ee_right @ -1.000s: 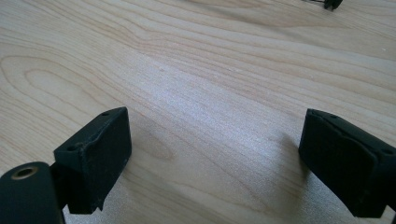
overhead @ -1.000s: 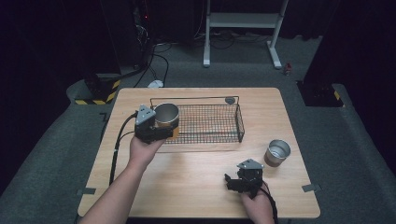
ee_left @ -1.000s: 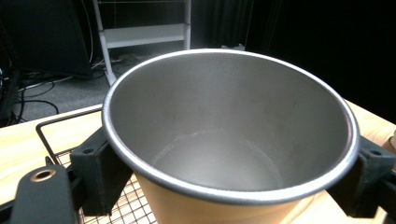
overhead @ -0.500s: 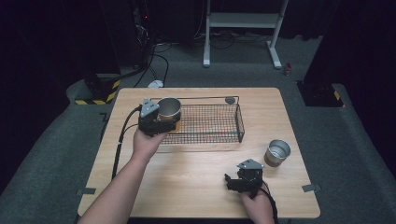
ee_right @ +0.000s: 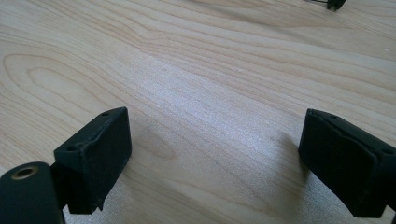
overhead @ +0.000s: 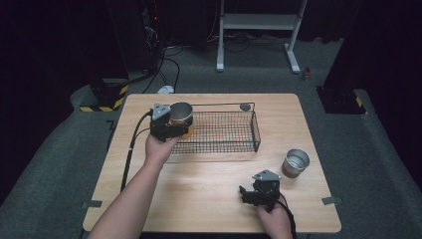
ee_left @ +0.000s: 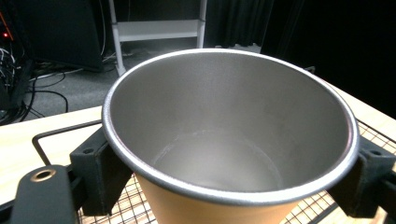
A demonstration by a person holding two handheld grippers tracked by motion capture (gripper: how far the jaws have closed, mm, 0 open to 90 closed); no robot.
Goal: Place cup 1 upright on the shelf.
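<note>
The orange cup (overhead: 181, 116) (steel-lined) sits clamped in the left gripper (overhead: 169, 125) over the wire basket's (overhead: 224, 132) left end; the right gripper (overhead: 249, 194), jaws wide apart and empty, rests near the table's (overhead: 199, 199) front edge.

The orange cup (ee_left: 229, 140) is so close in the left gripper view that its bottom is cut off. The wire basket (overhead: 224, 132) hides behind it there. A tiny red thing (overhead: 307, 73) on the far floor is too small to tell.

Grey carpet floor (overhead: 59, 164), white frame (overhead: 259, 30), seemingly black curtains behind.
</note>
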